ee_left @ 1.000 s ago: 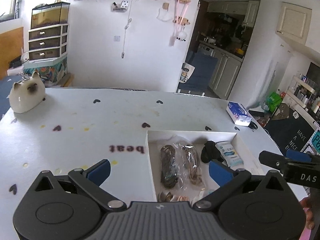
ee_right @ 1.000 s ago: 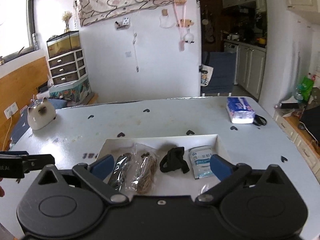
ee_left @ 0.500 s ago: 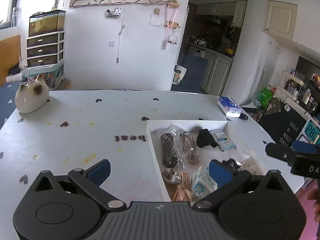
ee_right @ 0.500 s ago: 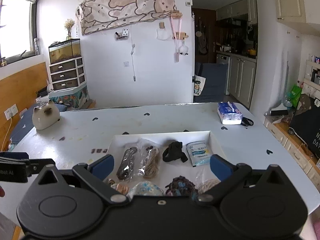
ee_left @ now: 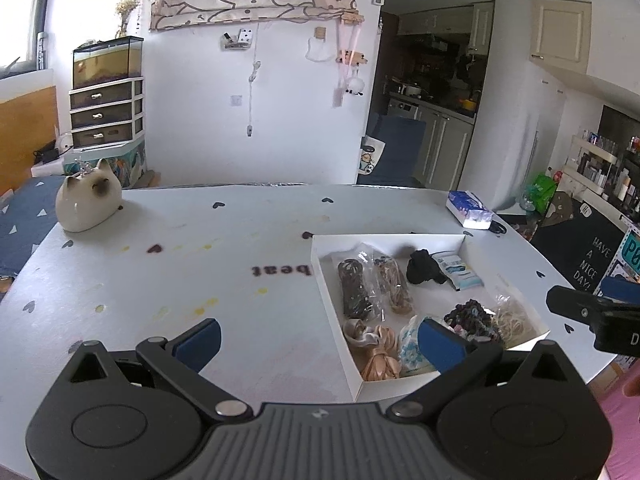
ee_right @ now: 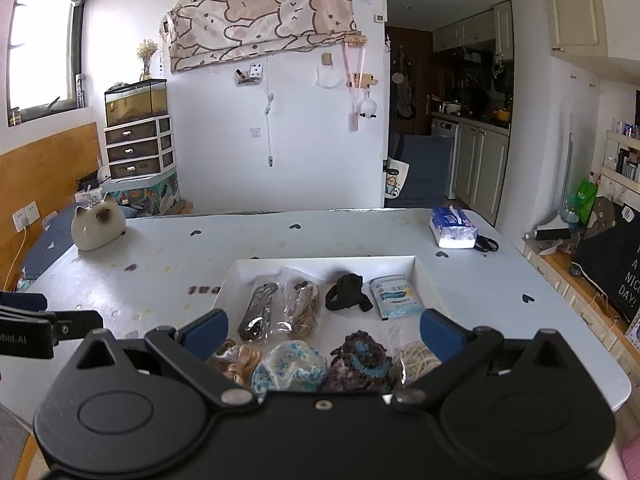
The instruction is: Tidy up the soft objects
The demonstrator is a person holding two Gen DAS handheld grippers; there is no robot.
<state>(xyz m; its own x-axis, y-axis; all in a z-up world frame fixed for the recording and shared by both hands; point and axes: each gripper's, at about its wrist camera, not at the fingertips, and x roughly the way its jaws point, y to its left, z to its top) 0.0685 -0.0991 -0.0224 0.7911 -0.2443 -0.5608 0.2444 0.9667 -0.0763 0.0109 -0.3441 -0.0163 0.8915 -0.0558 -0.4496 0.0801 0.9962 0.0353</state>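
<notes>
Grippers: my left gripper (ee_left: pixel 318 342) and right gripper (ee_right: pixel 324 326) both spread wide, holding nothing, above table (ee_left: pixel 160 264) | white tray (ee_right: pixel 430 284) on table under right gripper, I count 8 soft items: 4 far row, 4 near row | writing: "beat" (ee_left: pixel 280 270) upside-down on table | 1 tissue pack (ee_right: pixel 452 228) | 1 cat figurine (ee_left: pixel 88 206)

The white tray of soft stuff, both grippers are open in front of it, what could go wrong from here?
1. The scrunchies and clear bags lie packed together in the white tray, so one grab may catch two.
2. The tray sits near the table's front edge; a push could slide it off.
3. The left gripper and right gripper are close together and may collide.
</notes>
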